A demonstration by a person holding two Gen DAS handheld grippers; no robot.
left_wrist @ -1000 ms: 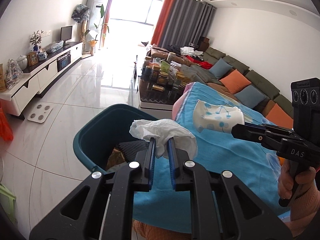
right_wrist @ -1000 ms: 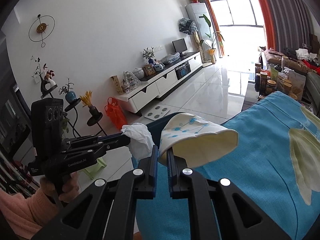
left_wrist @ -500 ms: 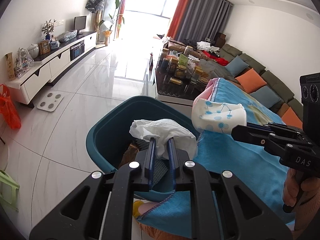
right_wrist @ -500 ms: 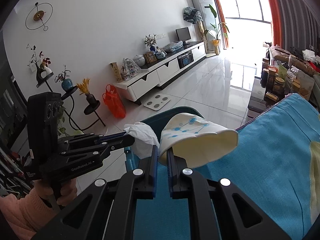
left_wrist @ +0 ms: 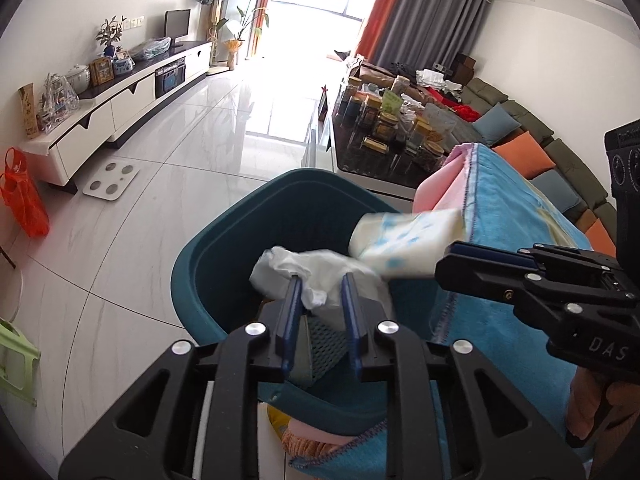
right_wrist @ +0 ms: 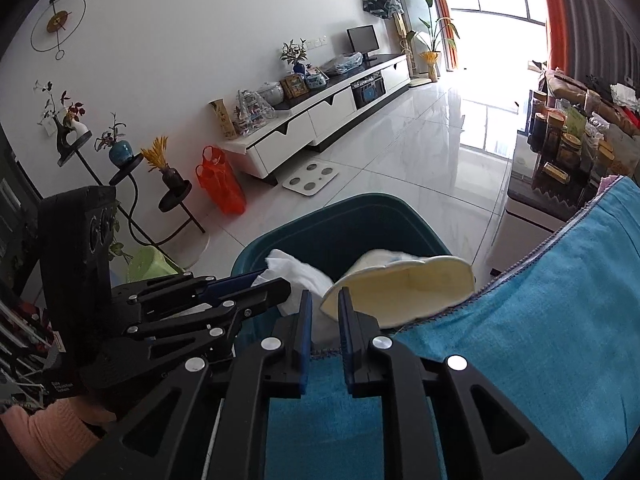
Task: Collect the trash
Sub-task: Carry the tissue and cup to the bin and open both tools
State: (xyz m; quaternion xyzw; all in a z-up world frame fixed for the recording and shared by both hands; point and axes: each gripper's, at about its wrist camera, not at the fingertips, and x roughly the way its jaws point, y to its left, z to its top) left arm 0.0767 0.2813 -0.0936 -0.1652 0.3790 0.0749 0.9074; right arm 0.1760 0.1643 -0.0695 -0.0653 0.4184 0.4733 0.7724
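Note:
A teal trash bin (left_wrist: 208,264) stands on the floor beside the blue-clothed table; it also shows in the right wrist view (right_wrist: 360,210). My left gripper (left_wrist: 320,280) is open over the bin, with a crumpled white tissue (left_wrist: 316,270) loose between its fingers. My right gripper (right_wrist: 323,298) is open at the bin's rim. A crushed paper cup (right_wrist: 404,284) with blue dots, blurred, hangs just beyond its fingertips over the bin; it also shows in the left wrist view (left_wrist: 404,240). The bin holds other trash (left_wrist: 326,340).
The table's blue cloth (right_wrist: 540,320) lies right of the bin. A coffee table with jars (left_wrist: 396,128) stands beyond. A TV cabinet (left_wrist: 120,104), a white scale (left_wrist: 110,180) and an orange bag (left_wrist: 22,196) are to the left. A sofa (left_wrist: 560,160) runs along the right wall.
Both grippers moved over the bin and opened. The tissue and the cup, held before, are now loose and blurred above the bin.

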